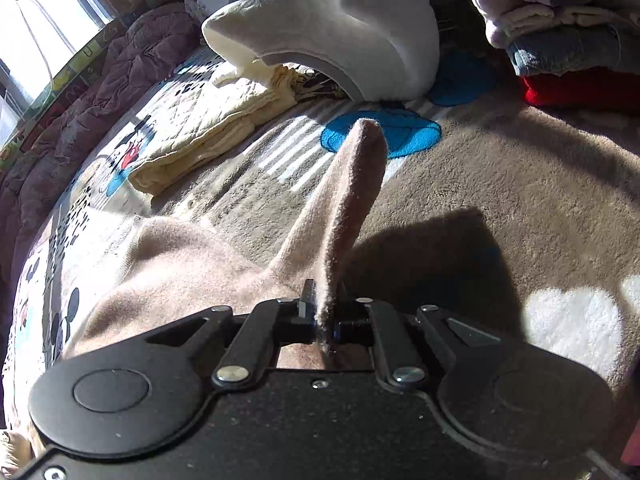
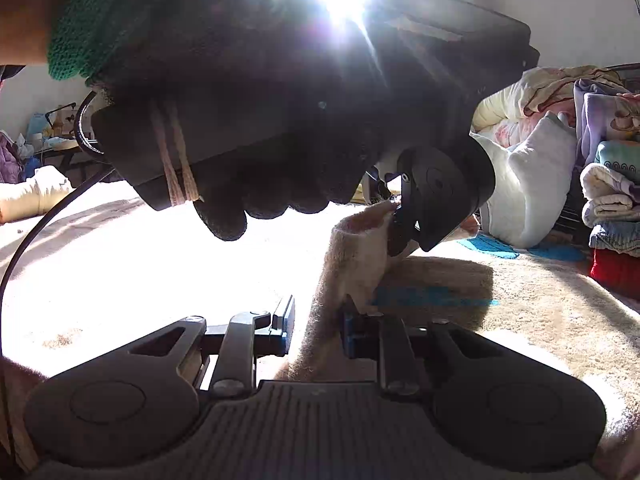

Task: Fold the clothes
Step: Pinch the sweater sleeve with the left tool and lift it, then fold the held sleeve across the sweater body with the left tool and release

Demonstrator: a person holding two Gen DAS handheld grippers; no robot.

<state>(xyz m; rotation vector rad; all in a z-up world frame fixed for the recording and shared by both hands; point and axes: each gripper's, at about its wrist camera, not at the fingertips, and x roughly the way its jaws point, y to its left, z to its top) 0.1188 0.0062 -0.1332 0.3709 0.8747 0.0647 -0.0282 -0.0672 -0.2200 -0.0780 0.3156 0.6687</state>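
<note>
A tan fleece garment (image 1: 348, 184) lies on the brown blanket, and a narrow fold of it stands upright. My left gripper (image 1: 326, 320) is shut on the base of that fold. In the right wrist view a dark-gloved hand (image 2: 248, 128) with a green cuff holds the left gripper (image 2: 394, 210), which pinches the top corner of the raised garment (image 2: 356, 248). My right gripper (image 2: 318, 326) is open below it. The cloth hangs between its fingers, against the right finger and apart from the left one.
A brown fleece blanket (image 1: 500, 184) covers the bed. Behind the garment are a white pillow (image 1: 340, 32), a folded yellow cloth (image 1: 200, 136) on a cartoon-print quilt (image 1: 80, 248), and a stack of folded clothes (image 1: 568, 40) at the right. Window glare washes out the left side.
</note>
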